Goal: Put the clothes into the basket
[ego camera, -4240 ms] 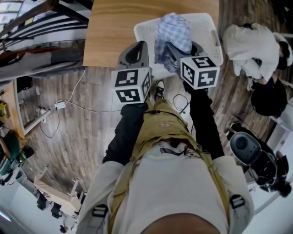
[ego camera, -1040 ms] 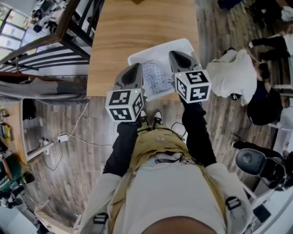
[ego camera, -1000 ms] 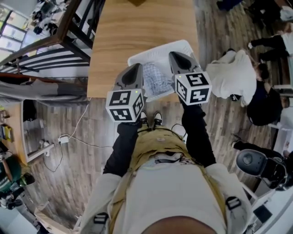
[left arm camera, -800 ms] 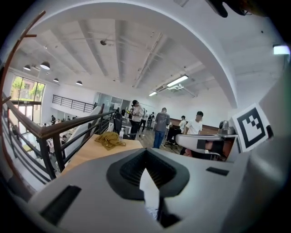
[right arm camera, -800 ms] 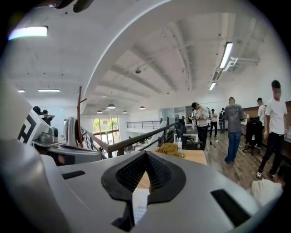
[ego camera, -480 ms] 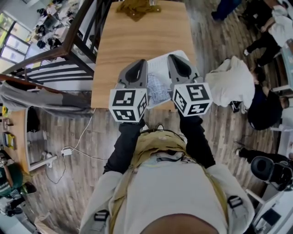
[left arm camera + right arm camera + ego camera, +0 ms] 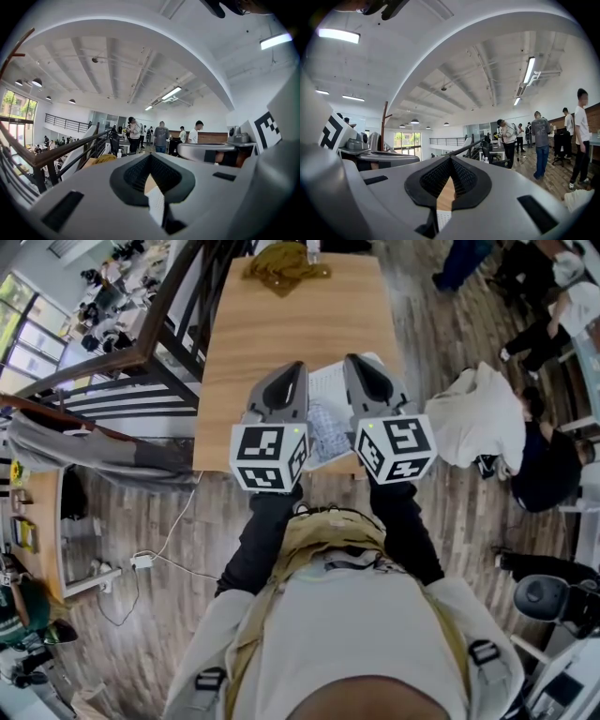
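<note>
The left gripper (image 7: 292, 367) and the right gripper (image 7: 356, 362) hang side by side at mid-frame in the head view. Both point toward the top of the frame over the near edge of the long light-wood table (image 7: 281, 324). In the left gripper view the black ribbed jaws meet at their tips with nothing between them. The right gripper view shows the same: closed and empty. Between and below the two grippers sits the white slatted plastic basket (image 7: 328, 376), with a blue-and-white checked cloth (image 7: 328, 427) inside it. A crumpled mustard-yellow garment (image 7: 286, 263) lies at the table's far end, top of frame, well apart from the basket.
</note>
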`<state>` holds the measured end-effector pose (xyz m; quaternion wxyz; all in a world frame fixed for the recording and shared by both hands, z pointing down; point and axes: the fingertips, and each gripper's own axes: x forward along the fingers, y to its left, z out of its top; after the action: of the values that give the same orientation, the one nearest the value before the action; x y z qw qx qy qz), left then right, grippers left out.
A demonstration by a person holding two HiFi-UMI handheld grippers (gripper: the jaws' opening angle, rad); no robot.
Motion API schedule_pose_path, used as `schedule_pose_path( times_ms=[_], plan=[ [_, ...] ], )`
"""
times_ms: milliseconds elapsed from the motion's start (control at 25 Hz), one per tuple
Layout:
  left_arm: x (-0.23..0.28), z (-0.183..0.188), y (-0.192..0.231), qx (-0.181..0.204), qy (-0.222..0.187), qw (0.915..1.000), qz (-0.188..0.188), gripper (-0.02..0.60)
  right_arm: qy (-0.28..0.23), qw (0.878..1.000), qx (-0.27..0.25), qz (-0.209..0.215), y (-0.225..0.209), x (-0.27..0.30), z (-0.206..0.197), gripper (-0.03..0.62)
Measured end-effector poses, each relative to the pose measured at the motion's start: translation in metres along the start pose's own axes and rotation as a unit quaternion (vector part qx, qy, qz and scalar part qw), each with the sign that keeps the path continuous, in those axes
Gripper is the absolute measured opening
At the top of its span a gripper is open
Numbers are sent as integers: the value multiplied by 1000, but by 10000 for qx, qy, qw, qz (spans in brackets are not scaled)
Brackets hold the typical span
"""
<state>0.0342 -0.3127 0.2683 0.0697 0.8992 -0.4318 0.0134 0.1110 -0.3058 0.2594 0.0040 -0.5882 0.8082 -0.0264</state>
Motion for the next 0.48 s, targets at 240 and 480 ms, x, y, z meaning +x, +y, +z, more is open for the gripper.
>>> schedule_pose_path(
  times_ms=[240, 480],
  plan=[
    [-2, 0, 6, 40, -16, 10000, 54, 0, 14, 10000, 7, 70, 6, 5, -1, 23],
    [-2, -2, 13, 44, 17, 9999, 120, 0, 19, 9999, 14, 159, 11, 13, -2, 23]
  ],
)
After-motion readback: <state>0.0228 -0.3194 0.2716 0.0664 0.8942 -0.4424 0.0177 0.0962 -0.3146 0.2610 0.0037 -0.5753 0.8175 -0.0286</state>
